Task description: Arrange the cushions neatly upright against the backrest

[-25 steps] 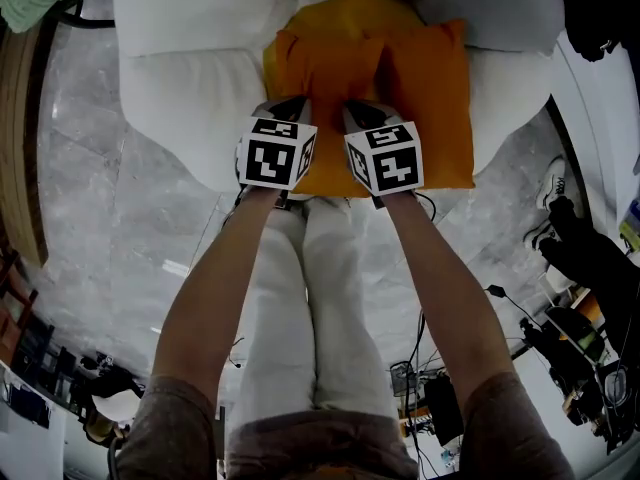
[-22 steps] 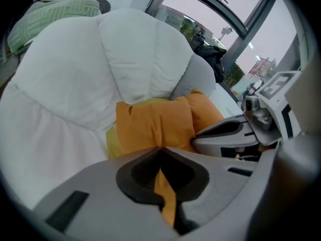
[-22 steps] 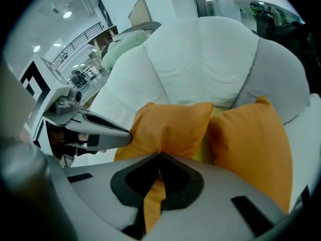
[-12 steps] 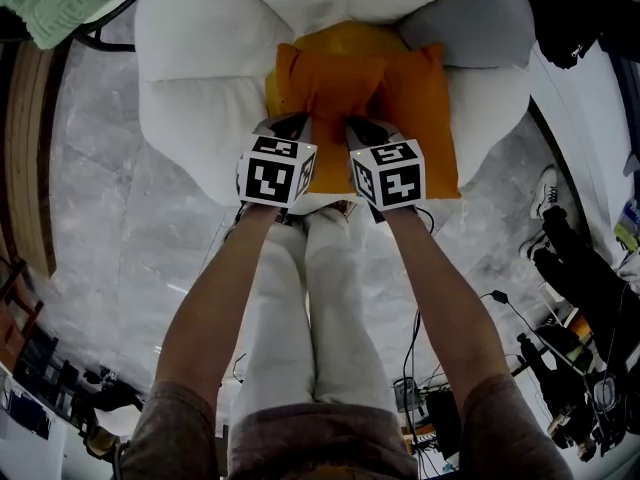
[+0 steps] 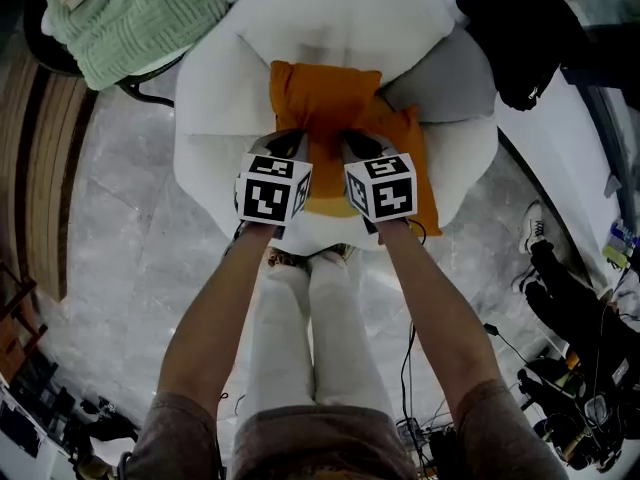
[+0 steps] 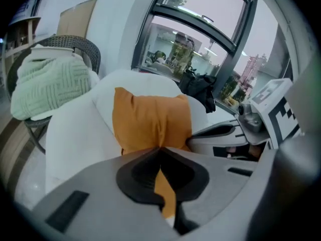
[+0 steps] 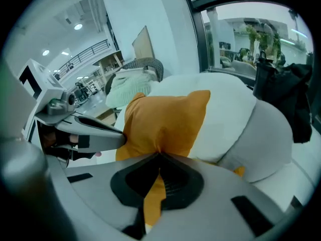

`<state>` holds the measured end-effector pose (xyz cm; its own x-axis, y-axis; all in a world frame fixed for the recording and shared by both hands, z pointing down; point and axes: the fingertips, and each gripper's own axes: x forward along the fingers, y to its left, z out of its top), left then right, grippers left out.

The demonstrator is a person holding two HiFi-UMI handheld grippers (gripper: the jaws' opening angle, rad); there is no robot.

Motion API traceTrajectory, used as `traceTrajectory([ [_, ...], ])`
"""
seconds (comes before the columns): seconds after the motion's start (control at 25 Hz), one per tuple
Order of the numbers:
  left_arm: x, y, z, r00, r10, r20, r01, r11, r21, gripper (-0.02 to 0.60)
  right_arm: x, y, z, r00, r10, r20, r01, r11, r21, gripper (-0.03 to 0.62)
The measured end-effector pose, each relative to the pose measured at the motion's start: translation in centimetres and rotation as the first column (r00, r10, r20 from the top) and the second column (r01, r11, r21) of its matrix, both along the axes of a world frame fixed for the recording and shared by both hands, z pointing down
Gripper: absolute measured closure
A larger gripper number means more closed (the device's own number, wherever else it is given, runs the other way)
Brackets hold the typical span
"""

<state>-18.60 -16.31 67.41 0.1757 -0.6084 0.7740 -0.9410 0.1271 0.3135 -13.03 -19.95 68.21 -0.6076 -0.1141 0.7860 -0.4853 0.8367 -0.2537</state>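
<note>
An orange cushion (image 5: 322, 103) stands tilted up on the white armchair (image 5: 215, 118), its far edge toward the backrest. My left gripper (image 5: 291, 148) and right gripper (image 5: 357, 148) sit side by side at its near edge, each shut on a pinch of its fabric. In the left gripper view the cushion (image 6: 150, 120) rises just past the shut gripper (image 6: 161, 152). The right gripper view shows the same cushion (image 7: 165, 118) and fabric clamped in the gripper (image 7: 159, 157). A second orange cushion (image 5: 412, 168) lies at the right. A grey cushion (image 5: 445, 86) leans behind it.
A green knitted blanket (image 5: 140, 18) lies on a dark chair at the left of the armchair. A black garment (image 5: 520, 33) hangs at the right. Cables (image 5: 410, 348) and shoes (image 5: 530, 233) lie on the marble floor, and the person's legs stand against the seat's front.
Both grippers have carried the orange cushion farther in toward the backrest, and it has tipped up from lying flat. The second orange cushion stays at the right.
</note>
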Motion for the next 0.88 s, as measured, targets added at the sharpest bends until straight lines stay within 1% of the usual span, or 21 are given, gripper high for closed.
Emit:
traceTrajectory([
  [0.12,-2.1,-1.9,-1.5,1.0,-0.016,0.025,0.016,0.999,0.037,0.572,-2.2,-2.2,-1.7,0.999,-0.006,0.038,0.004,0.999,0.044,0.569],
  [0.24,-4.0,-3.5,-1.8,0.998,-0.036,0.043,0.033,0.997,0.067,0.572,-4.3,-4.0,-1.9,0.998,-0.012,0.068,0.007,0.997,0.08,0.569],
  [0.36,-4.7,-4.5,-1.0,0.998,-0.038,0.057,0.034,0.996,0.078,0.572,-5.1,-5.0,-0.8,0.997,-0.001,0.077,-0.006,0.996,0.088,0.569],
  [0.52,-6.1,-5.5,1.0,0.997,-0.012,0.077,0.006,0.997,0.077,0.572,-6.5,-6.1,1.2,0.996,-0.011,0.083,0.002,0.994,0.105,0.568],
  [0.6,-6.5,-5.8,2.1,0.997,-0.006,0.072,0.001,0.998,0.067,0.571,-6.9,-6.5,2.1,0.996,-0.021,0.089,0.011,0.993,0.115,0.568],
  [0.76,-5.8,-5.8,3.8,0.997,0.0,0.079,-0.005,0.998,0.062,0.571,-6.3,-6.6,3.7,0.996,-0.036,0.078,0.025,0.989,0.144,0.568],
  [0.88,-6.1,-5.7,4.5,0.997,-0.035,0.072,0.03,0.997,0.074,0.571,-6.6,-6.4,4.3,0.995,-0.04,0.089,0.026,0.988,0.151,0.568],
])
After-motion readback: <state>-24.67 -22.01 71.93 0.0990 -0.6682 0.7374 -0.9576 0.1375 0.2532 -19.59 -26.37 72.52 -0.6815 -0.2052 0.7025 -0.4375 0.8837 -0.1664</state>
